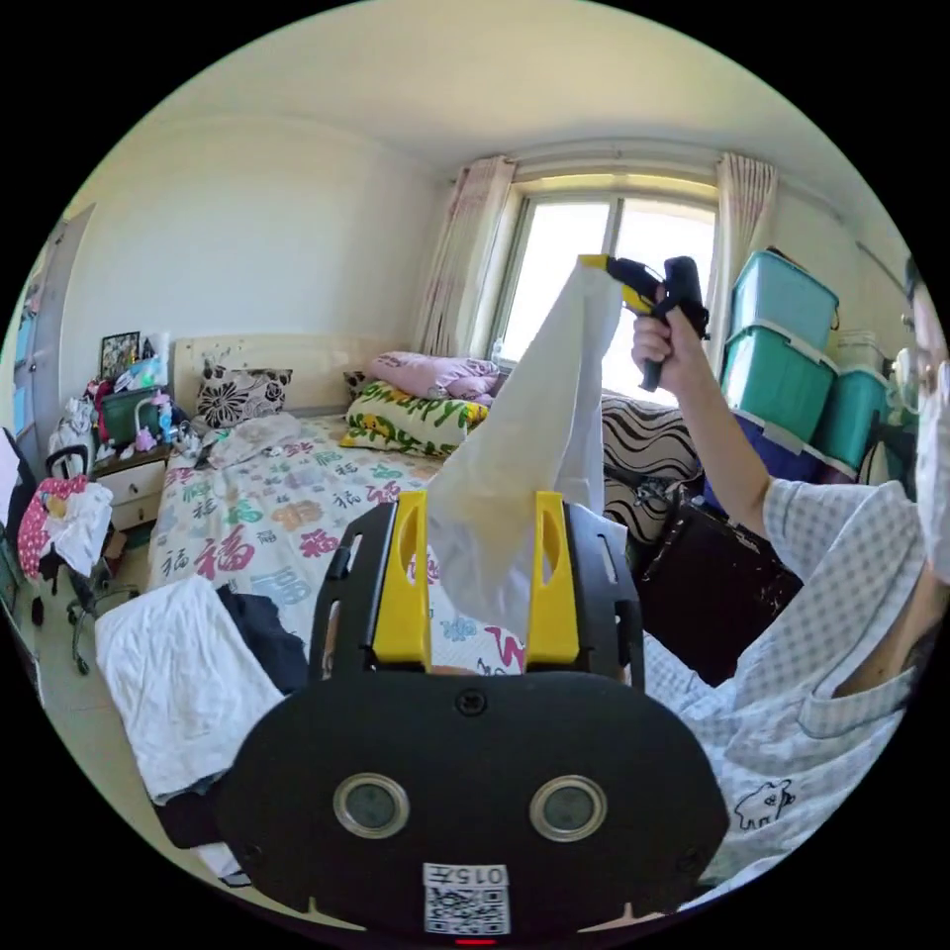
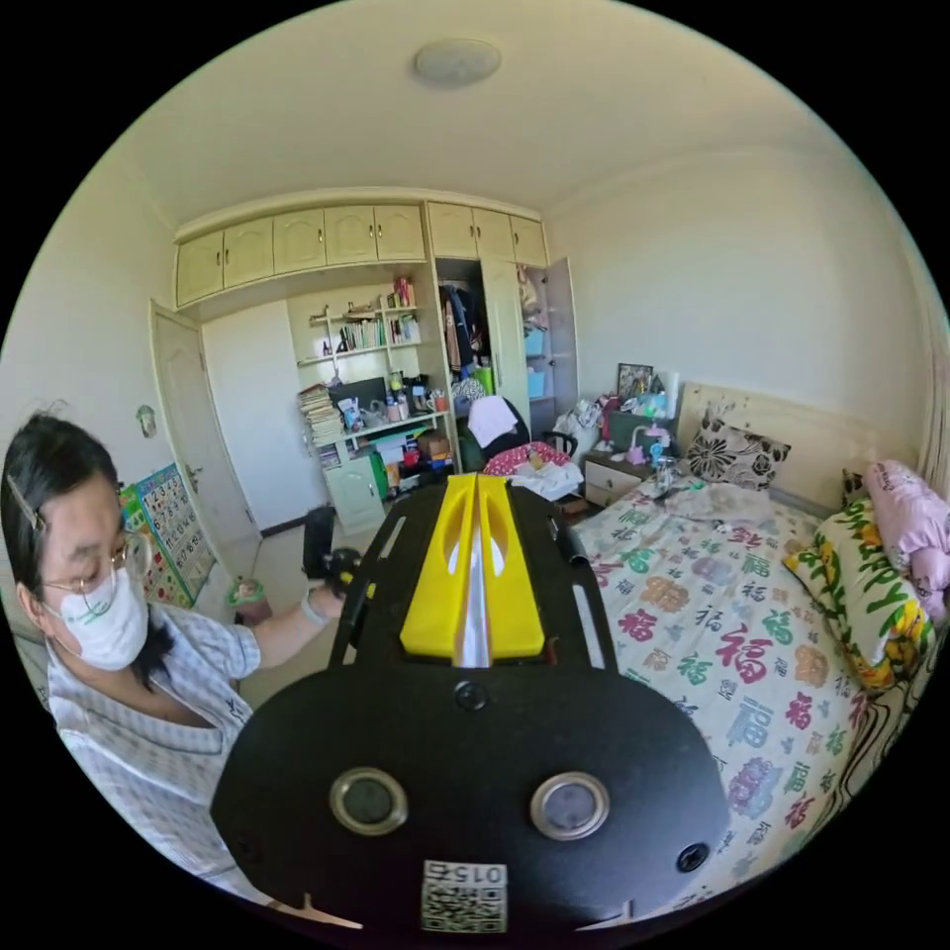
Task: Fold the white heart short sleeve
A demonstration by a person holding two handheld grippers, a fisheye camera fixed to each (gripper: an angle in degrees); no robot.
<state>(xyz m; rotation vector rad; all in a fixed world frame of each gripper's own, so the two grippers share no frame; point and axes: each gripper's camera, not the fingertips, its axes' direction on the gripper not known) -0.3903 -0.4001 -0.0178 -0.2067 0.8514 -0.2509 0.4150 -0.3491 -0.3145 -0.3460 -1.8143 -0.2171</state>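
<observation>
Shirt: the white shirt (image 1: 539, 426) hangs stretched in the air above the bed (image 1: 267, 515), running from the left gripper up to the right gripper near the window (image 1: 604, 267).
Left gripper: in the left gripper view its yellow jaws (image 1: 485, 584) stand apart with a bunch of the shirt between them; I cannot tell whether both press on the cloth.
Right gripper: in the left gripper view it (image 1: 604, 265) is held high in a hand (image 1: 658, 341), above the bed's far side, with the shirt's top corner at its tip. In the right gripper view its jaws (image 2: 477, 569) are nearly together, a thin strip of white cloth (image 2: 476, 604) pinched between them.
Bed: patterned sheet, pillows (image 1: 411, 416) at the head, a white cloth (image 1: 173, 683) and a dark garment (image 1: 262, 633) at the near end.
Person: stands beside the bed in a checked top (image 1: 792, 683).
Bins: teal bins (image 1: 782, 346) stacked beyond the bed, beside the window.
</observation>
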